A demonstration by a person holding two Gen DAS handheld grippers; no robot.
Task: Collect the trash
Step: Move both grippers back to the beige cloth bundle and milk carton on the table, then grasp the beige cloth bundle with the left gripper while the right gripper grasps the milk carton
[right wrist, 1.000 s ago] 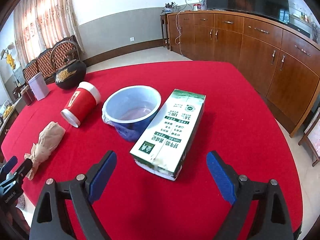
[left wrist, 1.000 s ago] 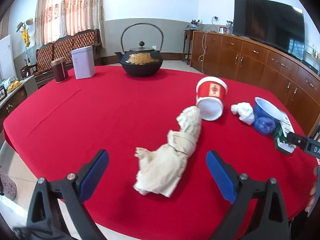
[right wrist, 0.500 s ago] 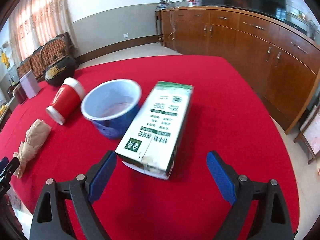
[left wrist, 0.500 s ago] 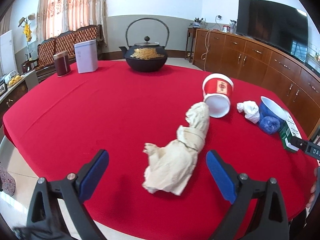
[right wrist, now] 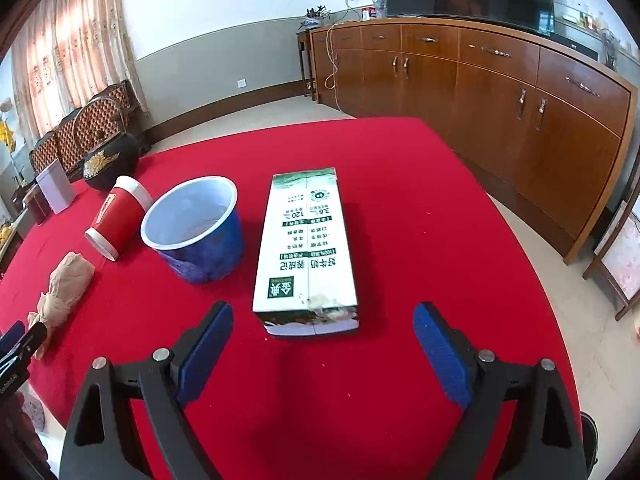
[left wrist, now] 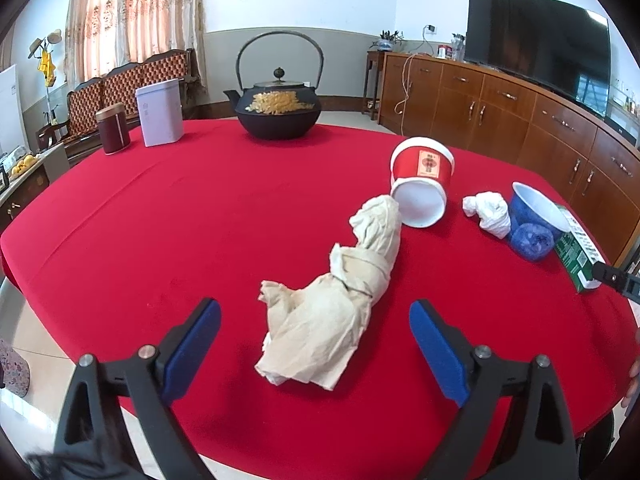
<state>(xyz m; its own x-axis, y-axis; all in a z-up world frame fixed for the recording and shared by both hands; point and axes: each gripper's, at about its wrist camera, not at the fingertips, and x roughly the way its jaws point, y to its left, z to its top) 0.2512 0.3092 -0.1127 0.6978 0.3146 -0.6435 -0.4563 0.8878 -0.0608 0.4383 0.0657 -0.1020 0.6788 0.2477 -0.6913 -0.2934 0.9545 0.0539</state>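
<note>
We are working at the start of the collection: every piece of trash is lying loose on the red tablecloth [left wrist: 160, 216], and we are holding nothing.

Gripper state:
- We are keeping the left gripper [left wrist: 314, 332] spread wide and empty, its blue pads flanking the near end of the crumpled beige paper wad [left wrist: 340, 300] without touching it.
- We are keeping the right gripper [right wrist: 323, 344] equally wide and empty, its pads standing just short of the near end of the milk carton [right wrist: 306, 248], which is lying flat, lengthwise to the jaws.

Items remaining, in our judgement: the paper wad, the carton, the red paper cup [left wrist: 422, 178], the white tissue ball [left wrist: 490, 212] and the blue bowl [right wrist: 196, 228].

Containers:
- The red cup is lying on its side, its white end facing the left camera beside the far tip of the wad; we are seeing no contents.
- The blue bowl is standing upright just beside the carton; its white interior is showing only a faint residue at the bottom.
- We cannot tell whether the carton is empty.
- We are seeing no bin or bag in either view.

The black teapot [left wrist: 278, 114] and two tins [left wrist: 159, 112] are standing far back; we are judging these not to be trash.
</note>
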